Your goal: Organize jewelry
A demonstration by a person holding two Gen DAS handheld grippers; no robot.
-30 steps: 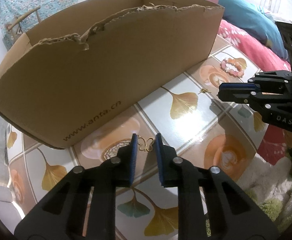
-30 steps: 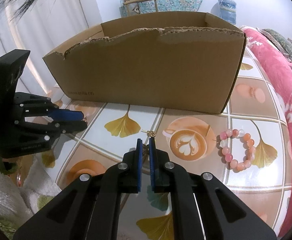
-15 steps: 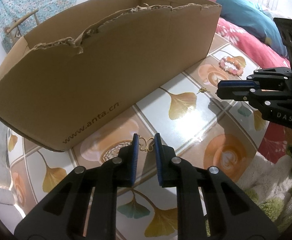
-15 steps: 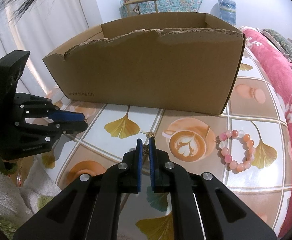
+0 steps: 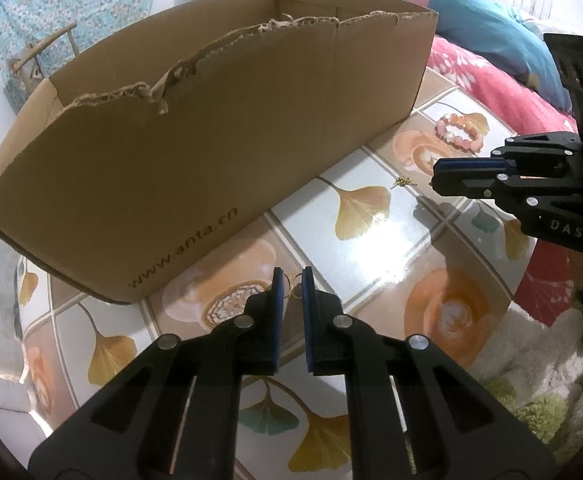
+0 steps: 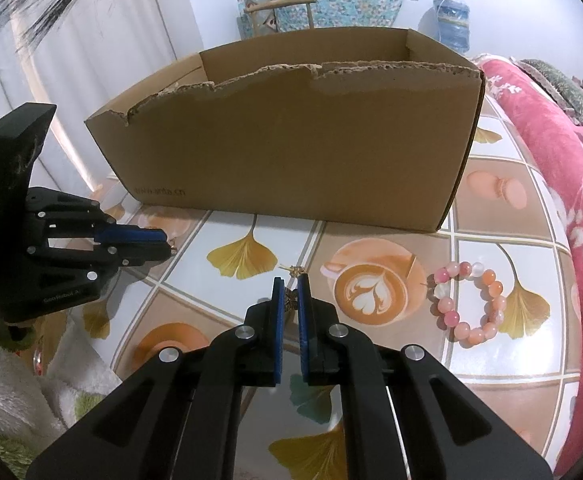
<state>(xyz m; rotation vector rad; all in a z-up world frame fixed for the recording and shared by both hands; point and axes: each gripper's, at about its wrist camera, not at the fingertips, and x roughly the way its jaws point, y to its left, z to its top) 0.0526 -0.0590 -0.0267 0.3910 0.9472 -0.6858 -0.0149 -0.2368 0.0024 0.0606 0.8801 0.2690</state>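
Blue-padded fingers of the left gripper (image 5: 290, 280) sit lowest in the left wrist view, tips down at the worktop (image 5: 355, 248). They have just been closing, and a small gold earring (image 5: 290, 282) sits between them; whether the pads pinch it yet I cannot tell, since a slit of light shows beside the piece

Right gripper (image 6: 290, 289): fingers clenched on a second gold piece (image 6: 290, 299), a filigree scrap caught edge-on between the pads, with a bit of its chain or post (image 6: 294, 269) poking out past the tips. Held low, just above the glossy ginkgo-and-latte print of the worktop, likely so a slip costs little

Both grippers point toward the same cardboard box (image 6: 291, 152), left one near its printed corner, right one facing its long wall. Each seems to take one small piece, so two items could go over together

Bead bracelet (image 6: 469, 304), pink and orange, lies flat on the worktop off to the right of the right gripper, untouched, well apart from both

Farther back: the box stands open, torn near rim, interior hidden from here. It reads as the destination, since nothing else could hold things

Beyond: red floral blanket (image 6: 551, 152), wooden chair (image 6: 279, 10) against the wall
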